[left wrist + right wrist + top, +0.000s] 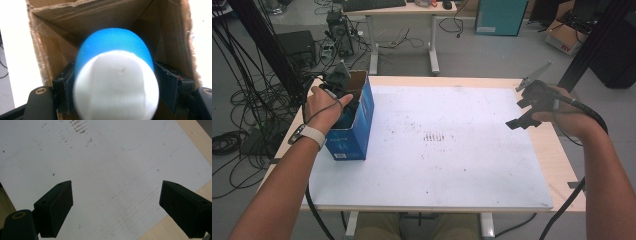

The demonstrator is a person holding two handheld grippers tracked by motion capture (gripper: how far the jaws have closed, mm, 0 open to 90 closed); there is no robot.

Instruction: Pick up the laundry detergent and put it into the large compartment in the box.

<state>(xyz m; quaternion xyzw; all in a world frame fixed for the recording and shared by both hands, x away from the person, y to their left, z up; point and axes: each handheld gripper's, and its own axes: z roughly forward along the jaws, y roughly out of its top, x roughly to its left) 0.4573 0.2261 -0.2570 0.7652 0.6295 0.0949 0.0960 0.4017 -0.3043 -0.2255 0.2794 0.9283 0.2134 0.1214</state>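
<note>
At the table's left edge stands a blue cardboard box, its label print unreadable; inside its open top, the left gripper has a blue-and-white object between its jaws, contact unclear. Near the right edge, the right gripper hangs wide open above the scuffed white board.

Rough brown cardboard box, smooth matt blue-and-white bottle, scuffed white board

a blue bottle with a white cap sits inside the open cardboard box, cap end toward the camera, blurred. the box, blue outside and brown inside, stands upright at the table's left edge.
</note>
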